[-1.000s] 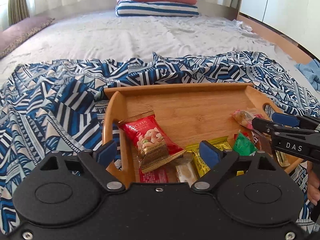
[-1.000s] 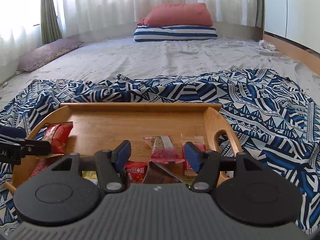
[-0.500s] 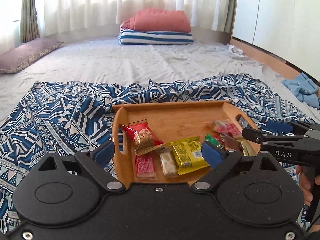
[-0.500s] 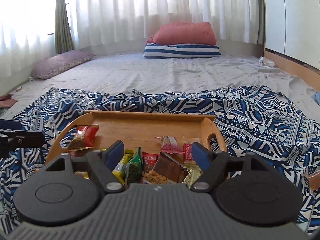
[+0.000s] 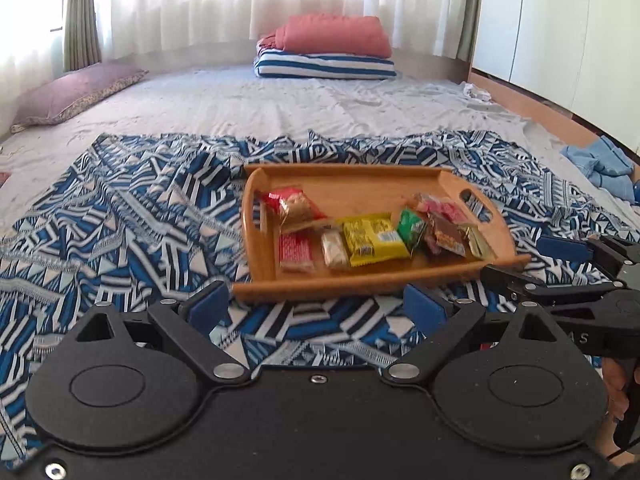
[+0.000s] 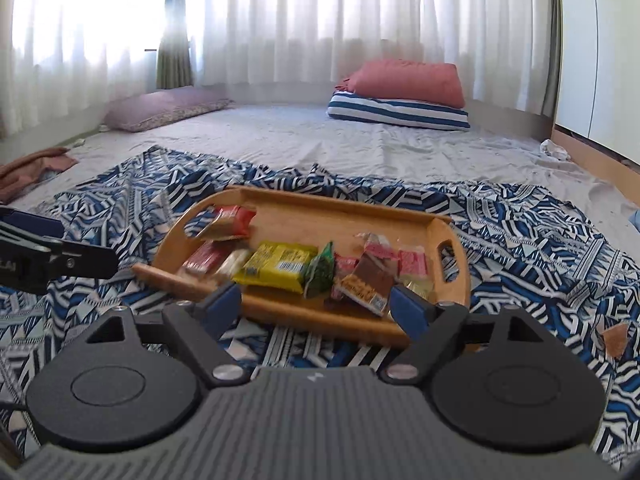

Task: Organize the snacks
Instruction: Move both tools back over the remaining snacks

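Note:
A wooden tray (image 5: pixel 360 285) (image 6: pixel 316 322) lies on a blue patterned cloth (image 5: pixel 120 232). Along its near side sits a row of snacks: a red nut packet (image 5: pixel 294 208), a yellow packet (image 5: pixel 374 238) (image 6: pixel 280 266), a green packet (image 6: pixel 320 272) and a brown one (image 6: pixel 366 284). My left gripper (image 5: pixel 316 305) hangs open short of the tray's near rim, nothing between its fingers. My right gripper (image 6: pixel 318 306) hovers before the tray's near right corner, its jaws opening and empty. Each gripper shows at the edge of the other's view.
The cloth covers part of a grey bed sheet (image 5: pixel 280 108). A red pillow on a striped one (image 5: pixel 326 50) lies at the far end and a mauve pillow (image 5: pixel 76 94) far left. Blue clothes (image 5: pixel 600 162) and white cupboards stand to the right.
Both grippers have drawn back and up from the tray, which now lies whole in front of them. The right jaws have widened. The snacks have not moved.

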Demonstrator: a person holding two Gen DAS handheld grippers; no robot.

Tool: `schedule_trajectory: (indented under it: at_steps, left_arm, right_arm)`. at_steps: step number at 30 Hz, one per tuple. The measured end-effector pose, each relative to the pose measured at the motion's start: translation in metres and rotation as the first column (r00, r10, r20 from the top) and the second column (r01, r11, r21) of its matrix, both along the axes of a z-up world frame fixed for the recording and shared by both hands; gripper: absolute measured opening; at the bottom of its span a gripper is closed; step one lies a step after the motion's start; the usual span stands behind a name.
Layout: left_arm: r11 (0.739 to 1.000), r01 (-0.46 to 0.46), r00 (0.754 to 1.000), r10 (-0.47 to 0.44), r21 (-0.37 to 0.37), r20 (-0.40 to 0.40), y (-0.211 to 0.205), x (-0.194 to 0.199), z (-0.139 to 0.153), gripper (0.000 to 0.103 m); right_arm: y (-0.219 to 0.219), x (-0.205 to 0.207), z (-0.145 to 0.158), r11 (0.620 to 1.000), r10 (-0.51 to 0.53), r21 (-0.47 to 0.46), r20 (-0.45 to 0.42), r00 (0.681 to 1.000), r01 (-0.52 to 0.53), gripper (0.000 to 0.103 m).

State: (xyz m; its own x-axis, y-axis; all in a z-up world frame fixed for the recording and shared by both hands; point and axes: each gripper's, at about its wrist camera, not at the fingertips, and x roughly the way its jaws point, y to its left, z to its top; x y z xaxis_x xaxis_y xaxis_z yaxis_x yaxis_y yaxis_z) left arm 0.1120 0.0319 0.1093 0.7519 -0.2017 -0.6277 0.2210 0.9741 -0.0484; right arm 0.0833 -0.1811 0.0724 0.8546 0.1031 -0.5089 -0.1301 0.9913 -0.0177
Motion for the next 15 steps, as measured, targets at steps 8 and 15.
schedule_trajectory:
  at_steps: [8, 15]
  left_arm:
    - [0.999, -0.037, 0.991, 0.040, 0.023, -0.124, -0.002, 0.000, -0.041, 0.094]
    - [0.998, -0.037, 0.982, 0.047, 0.058, -0.180, -0.010, 0.004, -0.066, 0.094]
  right_arm:
    - [0.010, -0.032, -0.030, 0.999, -0.035, 0.021, -0.054, 0.998, 0.036, 0.091]
    - [0.011, -0.041, -0.054, 0.994, -0.067, 0.079, -0.134, 0.989, 0.078, 0.092]
